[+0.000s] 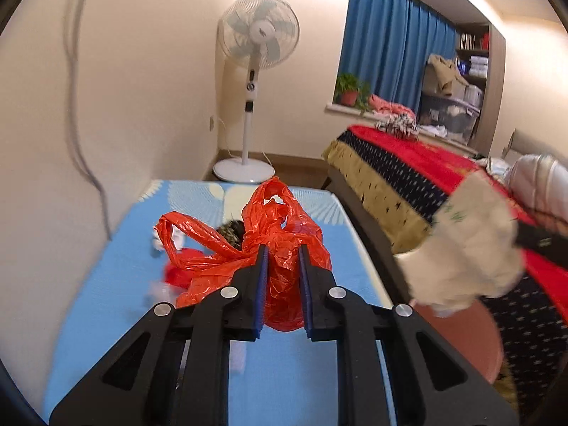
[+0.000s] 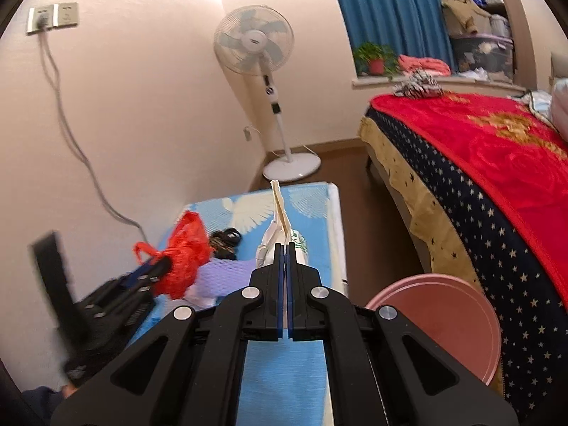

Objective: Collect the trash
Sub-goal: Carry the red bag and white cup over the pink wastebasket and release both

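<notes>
Left wrist view: the left gripper (image 1: 282, 248) is clenched on one red plastic bag (image 1: 269, 223) lying mid-table on the blue-covered table (image 1: 106, 284). One crumpled white paper (image 1: 465, 248) hangs off the table's right edge, above one pink basin (image 1: 472, 333).

Right wrist view: the right gripper (image 2: 285, 248) pinches that white paper (image 2: 280, 223) between closed fingers, over the table's (image 2: 284, 372) right side. One red bag (image 2: 184, 252) sits near the left edge, held by the left gripper (image 2: 156, 269).

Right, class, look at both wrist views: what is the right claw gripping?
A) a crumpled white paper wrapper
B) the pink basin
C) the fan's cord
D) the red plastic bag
A: the right claw is pinched shut on the white paper wrapper, while the red plastic bag sits between the left claw's fingers and the pink basin stands untouched below.
</notes>
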A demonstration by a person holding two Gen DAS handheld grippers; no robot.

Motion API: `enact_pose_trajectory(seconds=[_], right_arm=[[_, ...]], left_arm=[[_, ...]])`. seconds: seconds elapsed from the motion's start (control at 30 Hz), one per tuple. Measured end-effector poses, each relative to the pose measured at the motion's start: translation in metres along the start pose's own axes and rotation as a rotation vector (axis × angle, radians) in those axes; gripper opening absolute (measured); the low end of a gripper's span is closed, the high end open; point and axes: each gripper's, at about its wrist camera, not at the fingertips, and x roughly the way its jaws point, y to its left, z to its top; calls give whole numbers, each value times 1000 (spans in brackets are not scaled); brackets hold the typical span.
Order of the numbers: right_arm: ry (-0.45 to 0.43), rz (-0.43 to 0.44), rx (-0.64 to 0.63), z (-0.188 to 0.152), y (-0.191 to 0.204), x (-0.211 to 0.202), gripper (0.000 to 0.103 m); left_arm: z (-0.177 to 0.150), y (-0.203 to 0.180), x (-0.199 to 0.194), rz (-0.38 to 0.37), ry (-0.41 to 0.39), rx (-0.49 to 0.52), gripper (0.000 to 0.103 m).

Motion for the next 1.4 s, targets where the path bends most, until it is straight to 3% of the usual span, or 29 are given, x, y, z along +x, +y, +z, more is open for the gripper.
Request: enact_pose_trajectory(seconds=[0.17,0.3,0.43,0.63,0.87,1.17,1.4], right_arm=[[-19,74,-14,5,30,-47,1],[-21,134,-42,-5,52,-99,1],[11,168,-92,-36,69,-156,1],[89,191,-126,-93,78,-206,1],[108,209,-133,-117,81,-232,1],[-18,136,-84,-71,40,-244,1],[-77,18,-38,-37,-25,-232,1]], left_arm=[[14,-4,-93,7,9,38,16],[6,-6,-157,27,17,36,16],[-19,-7,-211,54,51,3,16],[-60,-8,-260,68,82,-24,16],[-75,-11,-277,56,100,-24,16],[-47,-45,-262,-14,62,55,17],[-11,-96,-205,-130,72,136,17]])
